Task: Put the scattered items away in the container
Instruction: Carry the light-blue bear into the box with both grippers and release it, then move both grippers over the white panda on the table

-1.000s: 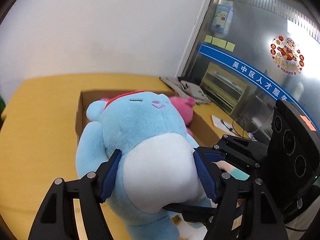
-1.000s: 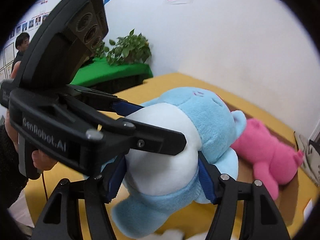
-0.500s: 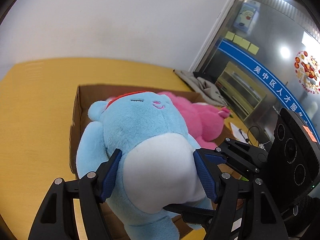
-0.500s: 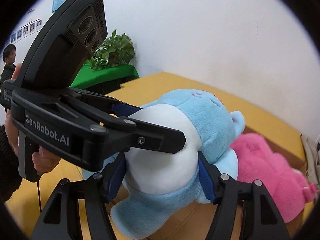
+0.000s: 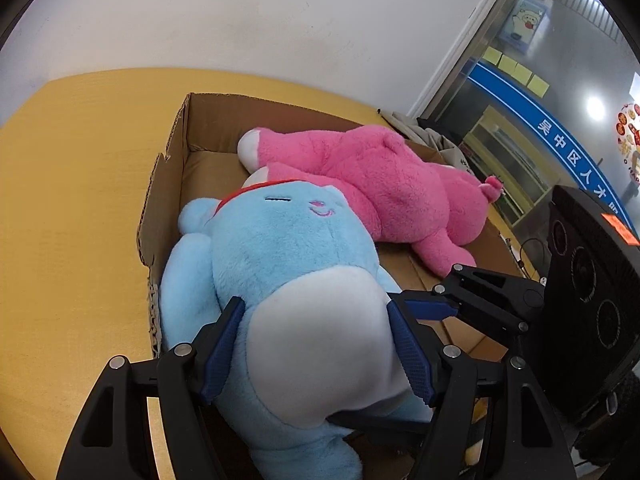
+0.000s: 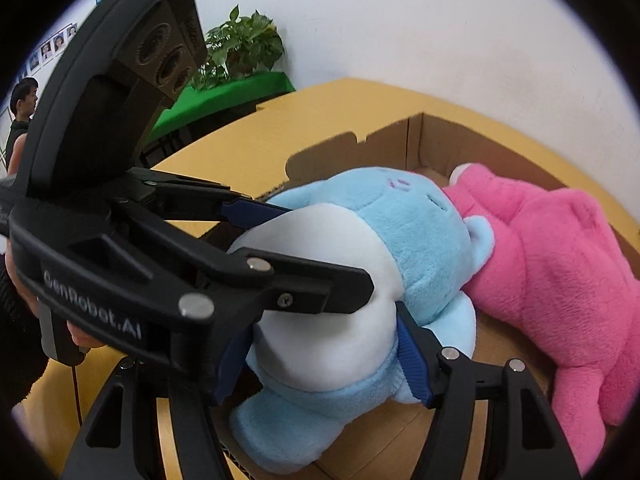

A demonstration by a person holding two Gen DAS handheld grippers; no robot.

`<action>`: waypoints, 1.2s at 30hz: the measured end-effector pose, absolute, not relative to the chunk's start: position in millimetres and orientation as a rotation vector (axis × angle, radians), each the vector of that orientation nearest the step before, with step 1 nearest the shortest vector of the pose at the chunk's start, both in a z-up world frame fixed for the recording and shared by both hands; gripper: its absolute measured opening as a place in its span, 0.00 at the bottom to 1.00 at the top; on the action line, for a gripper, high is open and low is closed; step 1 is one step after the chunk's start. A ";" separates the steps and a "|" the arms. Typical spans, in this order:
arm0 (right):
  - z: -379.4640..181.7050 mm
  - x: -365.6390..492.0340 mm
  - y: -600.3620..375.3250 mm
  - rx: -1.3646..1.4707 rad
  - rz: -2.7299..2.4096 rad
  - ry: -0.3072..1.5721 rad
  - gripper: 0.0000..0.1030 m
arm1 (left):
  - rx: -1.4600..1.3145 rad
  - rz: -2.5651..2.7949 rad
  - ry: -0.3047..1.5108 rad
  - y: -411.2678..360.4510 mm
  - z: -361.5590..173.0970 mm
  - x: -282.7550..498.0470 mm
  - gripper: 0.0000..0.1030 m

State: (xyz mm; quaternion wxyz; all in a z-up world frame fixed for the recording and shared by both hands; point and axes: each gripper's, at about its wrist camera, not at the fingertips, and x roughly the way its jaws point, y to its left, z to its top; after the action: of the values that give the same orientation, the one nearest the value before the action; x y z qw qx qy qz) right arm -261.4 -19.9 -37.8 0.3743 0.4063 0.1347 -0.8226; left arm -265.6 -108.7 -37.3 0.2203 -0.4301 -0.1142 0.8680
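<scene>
A blue plush toy (image 5: 280, 248) with a white belly lies low inside the cardboard box (image 5: 168, 184), its head against a pink plush toy (image 5: 380, 180) lying in the same box. My left gripper (image 5: 315, 306) is shut on its belly from both sides. The right gripper (image 6: 324, 324) straddles the same belly crosswise; its jaws are opening while the pads still lie against the blue plush toy (image 6: 420, 232). In the right wrist view the left gripper's black body (image 6: 120, 240) crosses over the toy, held by a hand (image 6: 76, 336).
The box (image 6: 440, 140) stands on a yellow table (image 5: 80, 200) near a white wall. The pink plush toy (image 6: 560, 272) fills the box's far half. A potted plant (image 6: 240, 44) on a green table and a person (image 6: 20, 108) are at the back left.
Both grippers have come down and forward with the blue toy, which now rests in the box beside the pink one. The right jaws stand slightly wider.
</scene>
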 end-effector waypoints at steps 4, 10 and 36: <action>-40.8 -262.3 -21.6 1.099 -2.115 0.355 0.83 | -1.208 2.419 -0.281 -102.0 -36.5 -259.1 0.76; 3.3 -235.6 20.0 1.049 -2.209 0.343 0.90 | -1.194 2.414 -0.415 -114.6 -19.8 -245.5 0.84; 79.6 -129.1 185.0 0.916 -2.789 0.197 0.97 | -0.945 2.547 -0.254 0.8 82.2 -104.9 1.00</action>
State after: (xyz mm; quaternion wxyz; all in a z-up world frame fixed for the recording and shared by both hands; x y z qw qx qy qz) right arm -129.1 185.0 79.6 0.0995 0.3097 0.0666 -0.9433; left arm -104.9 0.8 82.2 0.2052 -0.3389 -0.0910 0.9137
